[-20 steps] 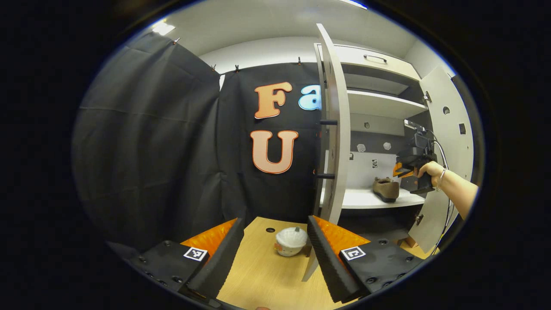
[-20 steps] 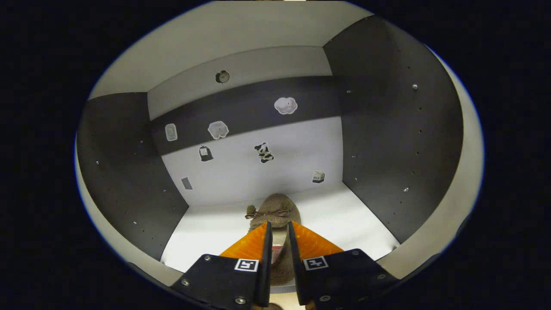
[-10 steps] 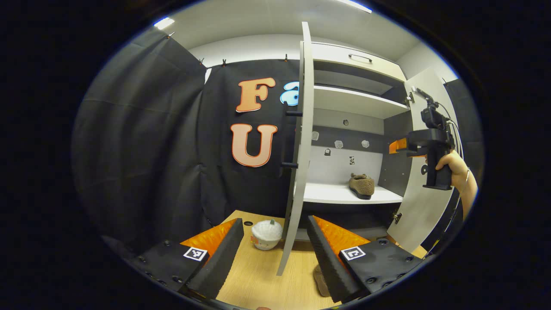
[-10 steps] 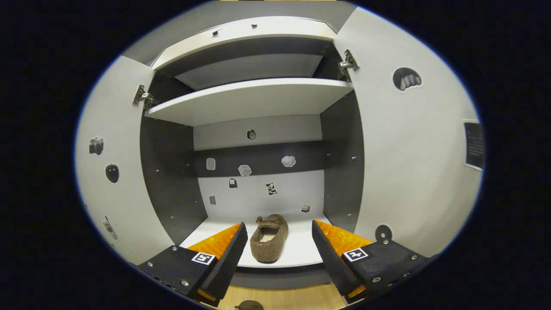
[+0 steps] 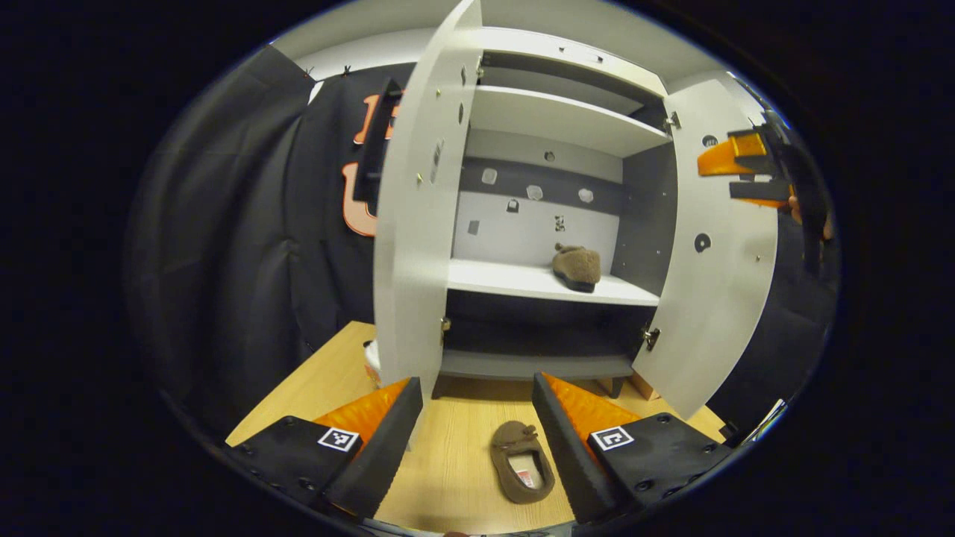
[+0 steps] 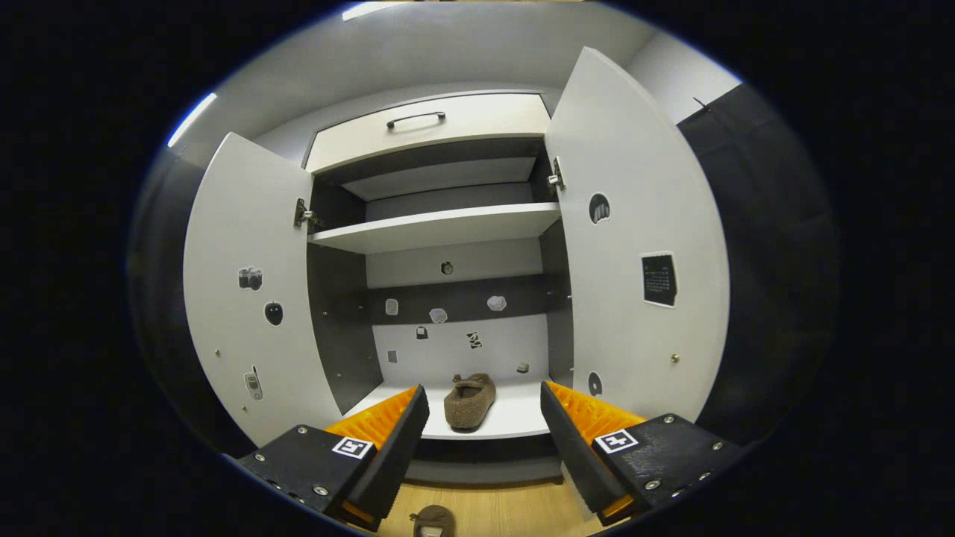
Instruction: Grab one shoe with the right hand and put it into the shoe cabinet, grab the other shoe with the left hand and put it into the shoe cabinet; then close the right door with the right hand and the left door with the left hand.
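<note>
Slipper (image 5: 521,462) on the wooden floor (image 5: 455,477) is your next pickup: fuzzy, soft and probably light, so it will likely squash rather than slide. Judging by its shape, the best hold is across the side wall at the opening, one finger inside and one outside, or over the narrow heel. In the left gripper view it lies toe toward the cabinet (image 5: 556,119), just ahead of your left gripper (image 5: 477,440), closer to the right-hand finger than the middle of the gap. That gripper is spread wide and holds nothing, so shift slightly toward that side as you descend. The other shoe (image 6: 469,400) sits on the lower shelf (image 6: 515,418), right of centre. Your right gripper (image 6: 483,447) faces the cabinet from outside, jaws apart and empty. Both doors, left door (image 5: 418,216) and right door (image 5: 716,261), stand open.
</note>
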### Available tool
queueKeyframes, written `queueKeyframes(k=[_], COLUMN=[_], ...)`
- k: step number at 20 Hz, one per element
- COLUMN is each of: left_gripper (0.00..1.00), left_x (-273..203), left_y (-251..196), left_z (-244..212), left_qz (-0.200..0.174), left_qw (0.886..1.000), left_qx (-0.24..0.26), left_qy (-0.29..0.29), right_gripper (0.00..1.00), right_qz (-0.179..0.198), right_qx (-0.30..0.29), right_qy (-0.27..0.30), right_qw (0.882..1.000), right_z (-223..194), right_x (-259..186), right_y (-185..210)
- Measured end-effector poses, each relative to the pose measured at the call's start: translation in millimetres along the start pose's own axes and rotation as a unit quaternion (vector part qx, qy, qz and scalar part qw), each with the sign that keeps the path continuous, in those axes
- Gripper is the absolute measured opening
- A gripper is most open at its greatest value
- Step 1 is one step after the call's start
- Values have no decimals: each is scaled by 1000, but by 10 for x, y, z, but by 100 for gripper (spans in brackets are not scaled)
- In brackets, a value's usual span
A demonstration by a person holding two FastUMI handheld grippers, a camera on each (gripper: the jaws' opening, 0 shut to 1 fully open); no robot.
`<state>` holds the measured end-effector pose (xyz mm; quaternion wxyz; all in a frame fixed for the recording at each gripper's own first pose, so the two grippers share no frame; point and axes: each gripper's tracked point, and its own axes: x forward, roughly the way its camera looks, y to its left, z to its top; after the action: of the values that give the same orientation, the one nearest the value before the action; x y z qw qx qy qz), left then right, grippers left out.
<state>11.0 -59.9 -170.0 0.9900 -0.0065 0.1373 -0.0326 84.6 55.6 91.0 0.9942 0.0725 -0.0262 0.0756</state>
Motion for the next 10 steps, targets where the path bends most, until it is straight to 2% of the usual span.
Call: queueKeyframes(k=[3, 5, 7, 10], left_gripper=[100, 97, 99, 97], left_x=[309, 440, 521, 559], left_y=[-98, -103, -107, -159], left_z=[-439, -739, -1010, -1344], left_qz=[-1, 0, -6, -13], left_qw=[999, 996, 992, 987], left_qx=[18, 16, 17, 10], left_qy=[49, 92, 124, 158], right_gripper=[92, 92, 92, 92], right_qz=[-25, -34, -43, -61], right_qx=[-20, -24, -21, -15], right_qy=[-7, -7, -5, -3], right_qw=[999, 999, 999, 998], right_z=[20, 20, 12, 2], right_x=[-208, -340, -441, -566], right_y=[-255, -387, -527, -757])
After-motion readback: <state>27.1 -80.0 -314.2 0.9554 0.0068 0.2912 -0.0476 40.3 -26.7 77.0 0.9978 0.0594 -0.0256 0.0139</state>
